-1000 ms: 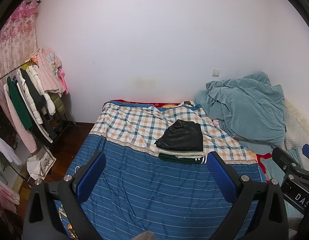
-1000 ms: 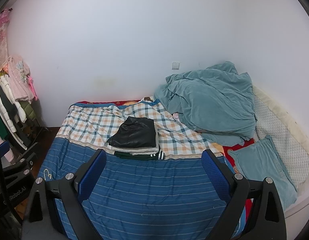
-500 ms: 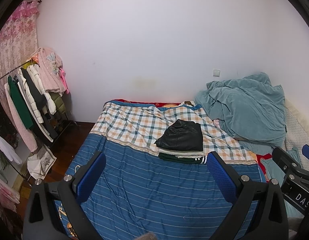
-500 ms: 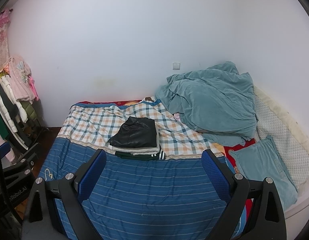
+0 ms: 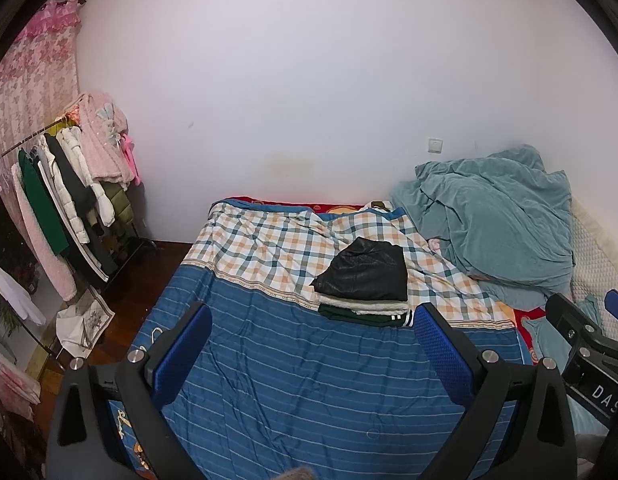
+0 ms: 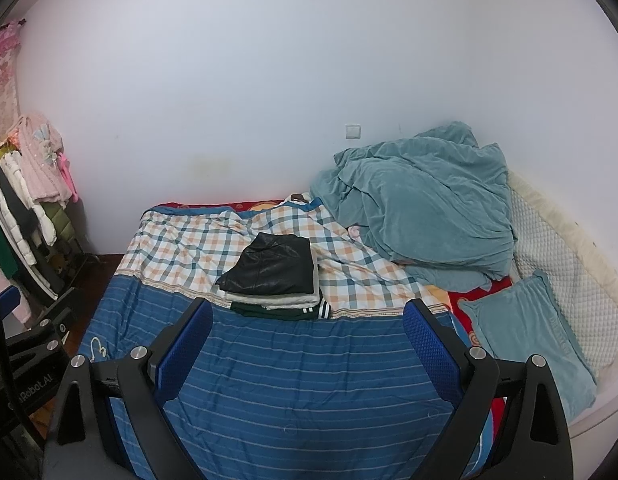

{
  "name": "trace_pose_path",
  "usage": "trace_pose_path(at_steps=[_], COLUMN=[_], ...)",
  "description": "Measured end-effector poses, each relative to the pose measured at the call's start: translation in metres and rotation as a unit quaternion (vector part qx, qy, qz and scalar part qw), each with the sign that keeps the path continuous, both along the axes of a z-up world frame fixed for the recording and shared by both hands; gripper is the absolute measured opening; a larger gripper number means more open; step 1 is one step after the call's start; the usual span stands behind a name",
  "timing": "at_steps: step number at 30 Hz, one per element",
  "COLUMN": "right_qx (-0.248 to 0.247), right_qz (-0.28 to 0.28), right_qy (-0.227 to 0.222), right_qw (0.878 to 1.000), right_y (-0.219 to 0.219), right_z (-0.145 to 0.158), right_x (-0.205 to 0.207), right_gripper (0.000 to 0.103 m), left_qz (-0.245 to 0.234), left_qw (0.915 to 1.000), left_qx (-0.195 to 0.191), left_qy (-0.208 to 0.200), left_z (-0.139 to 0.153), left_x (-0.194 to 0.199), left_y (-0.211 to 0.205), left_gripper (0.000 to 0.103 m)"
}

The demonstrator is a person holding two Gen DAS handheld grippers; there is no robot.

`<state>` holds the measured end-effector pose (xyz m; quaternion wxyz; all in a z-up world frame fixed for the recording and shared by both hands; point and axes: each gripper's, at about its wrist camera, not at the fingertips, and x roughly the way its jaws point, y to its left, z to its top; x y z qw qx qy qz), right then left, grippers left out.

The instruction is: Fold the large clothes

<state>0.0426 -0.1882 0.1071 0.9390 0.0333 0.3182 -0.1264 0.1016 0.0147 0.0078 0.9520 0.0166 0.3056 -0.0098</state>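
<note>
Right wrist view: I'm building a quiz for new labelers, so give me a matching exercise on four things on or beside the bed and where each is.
Things:
1. folded stack
2. teal blanket
3. teal pillow
4. clothes rack

Places:
A. left, by the wall
B. heaped at the bed's far right
C. right edge, near side
D. mid-bed, on the checked cloth

Pairs: 1-D, 2-B, 3-C, 4-A

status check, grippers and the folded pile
Left gripper open, empty. Right gripper open, empty. Folded clothes stack on bed, untouched. Nothing in the way.

Glossy black garment (image 5: 365, 272), cloth bedspread (image 5: 309, 380)
</note>
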Motion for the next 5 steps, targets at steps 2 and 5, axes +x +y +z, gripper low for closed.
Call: trace_pose_path(at_steps=[2,5], right_qx=[-0.001,-0.001], right_qz=[0.001,0.000], right_qy=[0.000,0.000], right_qw=[1.000,1.000], right_y=[0.0002,0.0010], right_z=[-0.0001,0.0004], right_x=[-0.0010,-0.0023], right_gripper=[0.097,0.097], left_qz=[0.002,0.005], left_qw=[1.0000,1.0000], left_qx=[-0.002,-0.003], left_qy=[-0.001,-0.005], left_z=[-0.0007,-0.0007], left_x=[-0.0026,-0.0056], left_y=[0.0005,0.0019], left_gripper=[0.103,0.103])
